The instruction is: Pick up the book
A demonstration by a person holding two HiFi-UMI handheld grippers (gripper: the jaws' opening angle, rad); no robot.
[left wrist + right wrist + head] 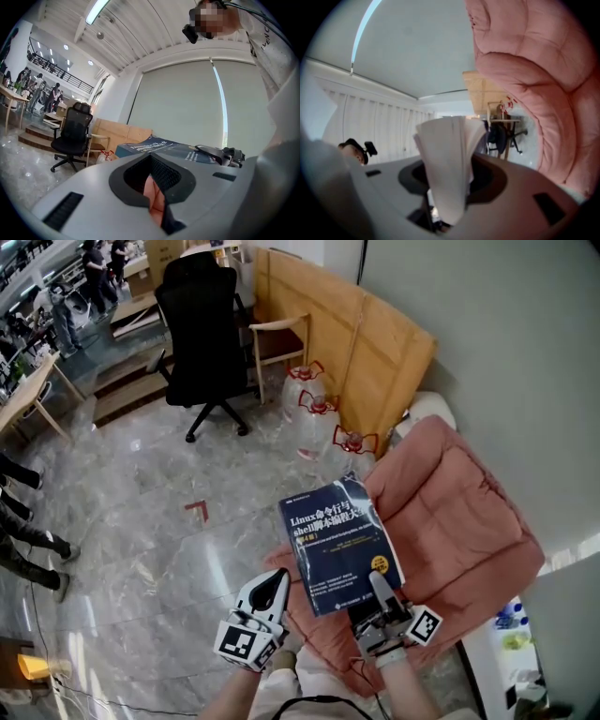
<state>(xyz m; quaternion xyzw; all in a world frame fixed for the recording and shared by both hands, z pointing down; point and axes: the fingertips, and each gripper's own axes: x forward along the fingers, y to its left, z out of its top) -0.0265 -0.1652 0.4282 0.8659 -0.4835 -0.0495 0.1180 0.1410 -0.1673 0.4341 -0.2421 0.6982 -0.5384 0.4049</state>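
A dark blue book with white print on its cover is lifted above a pink cushion. My right gripper is shut on the book's near edge, and the cover faces up. In the right gripper view the white page block stands pinched between the jaws, with the cushion at the right. My left gripper hovers just left of the book, apart from it, jaws shut and holding nothing. From the left gripper view the book lies level beyond the closed jaw tips.
A black office chair stands on the marble floor at the back, beside a wooden chair. Three large water bottles sit in front of leaning wooden boards. People stand at the far left. A white wall runs along the right.
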